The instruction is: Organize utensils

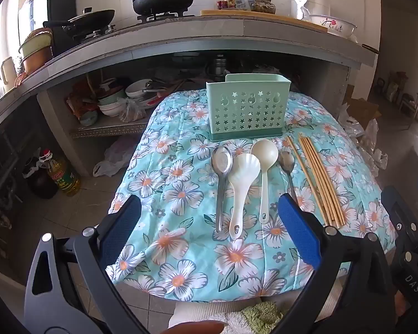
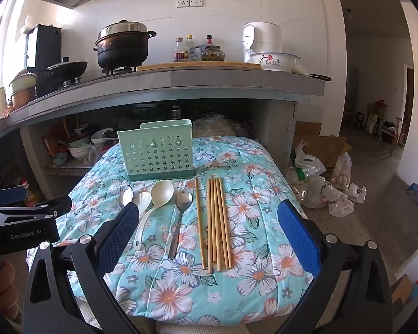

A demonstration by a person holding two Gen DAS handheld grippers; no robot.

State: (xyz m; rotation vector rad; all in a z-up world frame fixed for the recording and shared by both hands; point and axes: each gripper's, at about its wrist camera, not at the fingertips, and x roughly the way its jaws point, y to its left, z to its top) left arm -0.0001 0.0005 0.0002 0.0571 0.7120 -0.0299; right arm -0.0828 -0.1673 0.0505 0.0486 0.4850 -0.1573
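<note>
A mint-green utensil holder [image 1: 248, 108] with star-shaped holes stands upright, straight ahead of the left tool [image 1: 209, 220] and beyond the utensils. Between that tool's open fingers lie a steel spoon [image 1: 221, 178], a white scalloped rice paddle [image 1: 241, 189] and a cream ladle [image 1: 264, 172], handles toward the tool. A smaller steel spoon [image 2: 179, 217] and a bundle of wooden chopsticks [image 2: 216, 222] lie lengthwise between the right tool's [image 2: 209, 220] fingers.

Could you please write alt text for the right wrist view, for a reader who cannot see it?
The open right gripper hovers over a floral cloth where chopsticks, a metal spoon and a white ladle lie in a row. A green holder stands behind them, empty as far as can be seen. The left gripper shows at the left edge.
</note>
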